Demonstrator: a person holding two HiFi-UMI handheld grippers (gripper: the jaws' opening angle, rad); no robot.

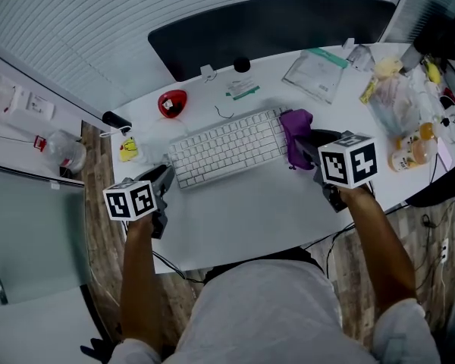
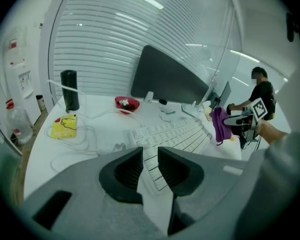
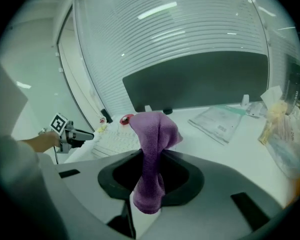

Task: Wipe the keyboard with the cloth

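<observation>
Near to far. Have left gripper at the tabletop front-left, just off the keyboard left near corner. Jaws a narrow gap apart, nothing in them, only keys seen through the gap.

Have right gripper over the front-right part, clamped on cloth: purple, bunched, standing up past the fingertips and drooping below them. Puts cloth at the keyboard's right end, over or touching the last keys, can't tell which.

Reading the keyboard's long axis as left-right across the tabletop, right end skewed toward the far edge. So cloth lies right of the keys, and the wipe path probably runs right to left along that axis. Right hand nearer and already loaded. Could use left to pin the left end if the board slides. Judging wipe as not begun, or at its very start.

Beyond, toward the far edge: red bowl, clear pouch. Well apart from the wipe path.
</observation>
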